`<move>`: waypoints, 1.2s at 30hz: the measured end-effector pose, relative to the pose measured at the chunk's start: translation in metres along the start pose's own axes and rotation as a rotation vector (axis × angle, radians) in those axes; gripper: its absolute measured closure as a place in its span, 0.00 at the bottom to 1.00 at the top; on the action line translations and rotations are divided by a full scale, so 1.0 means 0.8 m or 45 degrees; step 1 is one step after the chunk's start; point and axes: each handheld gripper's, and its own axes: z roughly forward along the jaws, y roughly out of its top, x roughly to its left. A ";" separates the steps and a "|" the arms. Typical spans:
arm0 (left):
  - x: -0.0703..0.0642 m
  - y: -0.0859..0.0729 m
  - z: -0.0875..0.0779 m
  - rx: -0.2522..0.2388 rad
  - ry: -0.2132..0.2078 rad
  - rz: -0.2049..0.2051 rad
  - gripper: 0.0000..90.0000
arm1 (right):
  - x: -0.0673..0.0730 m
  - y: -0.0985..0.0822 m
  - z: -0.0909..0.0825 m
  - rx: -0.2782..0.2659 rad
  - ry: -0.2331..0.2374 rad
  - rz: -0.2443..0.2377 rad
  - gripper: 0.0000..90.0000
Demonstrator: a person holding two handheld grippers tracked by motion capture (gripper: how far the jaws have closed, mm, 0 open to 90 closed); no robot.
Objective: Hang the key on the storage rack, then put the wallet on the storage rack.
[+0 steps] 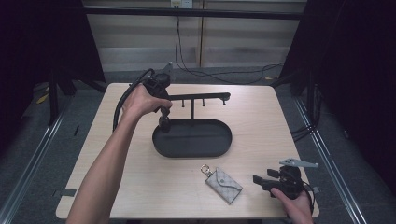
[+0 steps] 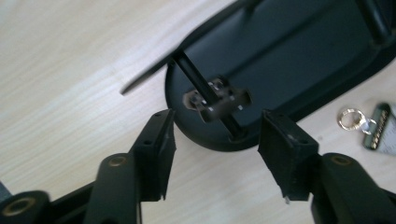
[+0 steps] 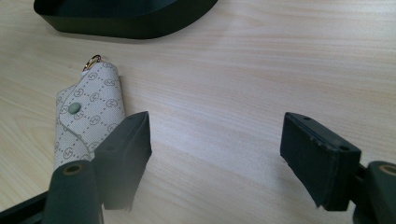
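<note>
high view shows my left gripper (image 1: 164, 122) hanging over the left end of the black oval tray (image 1: 192, 137), at the far middle of the worktop (image 1: 116, 172). its fingers (image 2: 154, 154) are spread apart with nothing pressed between them. in the left gripper view a small dark clip-like piece (image 2: 217, 102) hangs on a thin black peg (image 2: 205, 93) just beyond the fingertips, over the tray's dark floor; it is blurred, so i cannot tell just what it is. that peg belongs to the black hanger stand (image 1: 198, 98) rising from the tray, whose crossbar runs left to right above it.

my right gripper (image 1: 261, 182) sits low at the near right corner of the worktop, its fingers (image 3: 123, 154) spread wide and pinching nothing. the patterned key pouch (image 1: 223, 185) lies flat on the wood just left of that gripper, near the tray, its gold ring (image 1: 205, 169) pointing toward the tray. in the right gripper view the pouch lies partly behind one finger; i cannot tell whether they touch.
</note>
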 end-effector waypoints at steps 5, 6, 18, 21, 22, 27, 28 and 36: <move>-0.001 -0.006 0.002 0.005 -0.005 0.020 0.45 | 0.000 0.000 0.000 0.000 -0.001 -0.005 0.27; -0.001 -0.008 0.002 0.001 -0.002 0.016 0.45 | 0.000 0.000 0.000 0.000 -0.001 -0.004 0.27; 0.004 -0.034 0.000 -0.055 -0.061 0.066 0.45 | -0.001 0.001 0.003 0.012 -0.009 0.005 0.27; 0.005 -0.044 0.002 -0.080 -0.102 0.076 0.47 | -0.001 0.001 0.004 0.017 -0.009 0.001 0.27; 0.007 -0.048 0.002 -0.088 -0.110 0.080 0.47 | 0.000 0.001 0.004 0.020 -0.012 0.003 0.27; 0.012 -0.062 0.002 -0.129 -0.113 0.067 0.46 | -0.001 0.001 0.004 0.018 -0.013 0.000 0.27; 0.015 -0.068 0.001 -0.140 -0.099 0.059 0.46 | -0.001 0.001 0.004 0.019 -0.013 0.001 0.27; 0.014 -0.090 -0.002 -0.248 -0.116 0.072 0.41 | 0.001 0.003 0.009 0.040 -0.018 0.002 0.27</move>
